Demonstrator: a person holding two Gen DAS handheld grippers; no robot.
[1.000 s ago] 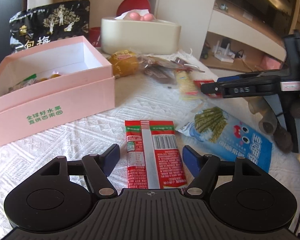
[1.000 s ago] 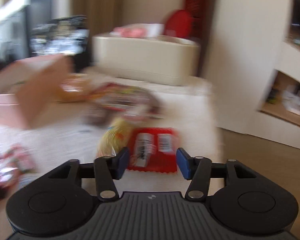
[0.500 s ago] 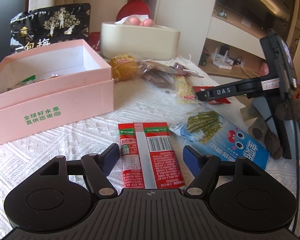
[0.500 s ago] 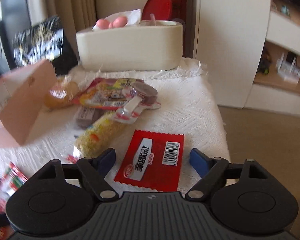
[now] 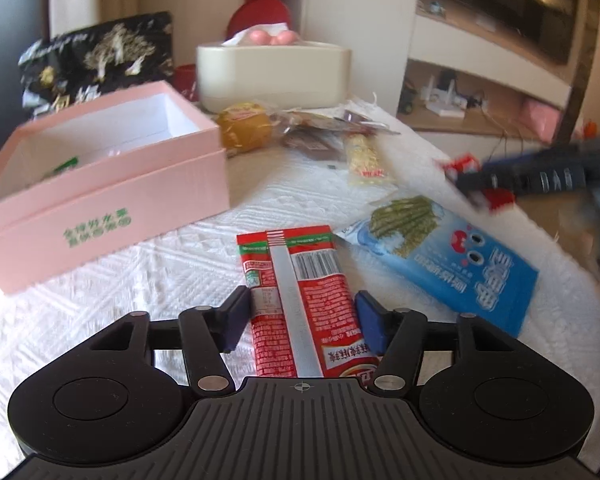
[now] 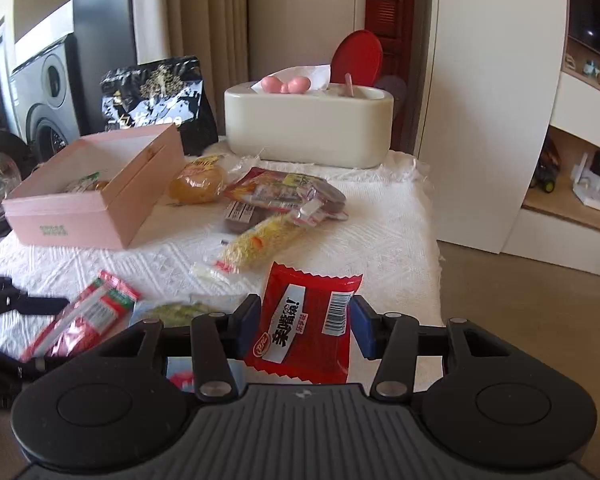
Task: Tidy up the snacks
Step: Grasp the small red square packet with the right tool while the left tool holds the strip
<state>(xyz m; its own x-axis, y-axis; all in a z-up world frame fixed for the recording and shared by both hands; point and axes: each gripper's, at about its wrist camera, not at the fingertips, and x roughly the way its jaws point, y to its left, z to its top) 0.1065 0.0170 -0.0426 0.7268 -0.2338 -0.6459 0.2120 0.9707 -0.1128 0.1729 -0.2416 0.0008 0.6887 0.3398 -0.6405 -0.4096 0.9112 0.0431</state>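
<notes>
Sorting is partly done: the pink box (image 6: 96, 196) near the table's left edge already holds a few packets, though what they are is hard to tell from here. Most snacks are yet to be boxed: a yellow round snack (image 6: 198, 184), a heap of mixed wrappers (image 6: 284, 194) and a yellow noodle pack (image 6: 260, 240) lie mid-table (image 6: 380, 240), with a blue seaweed packet (image 5: 444, 256) nearer the front edge.

The right gripper (image 6: 304, 324) is closing on a small red packet (image 6: 304, 328); its blue pads (image 6: 248, 320) press both sides, and the packet looks tilted up off the cloth, so it seems clamped. The left gripper (image 5: 304, 320) is also closing, with a long red sachet (image 5: 300, 300) lying flat between its jaws; the pads sit at or just beside the sachet's edges, and a firm grip is not shown.

Compared with a second ago, the right gripper has swung from a blurred approach to holding the red packet, which lay flat near the table's right edge half a second back. The left jaws have narrowed around the sachet, which has not shifted. Both packets probably go to the box next.
</notes>
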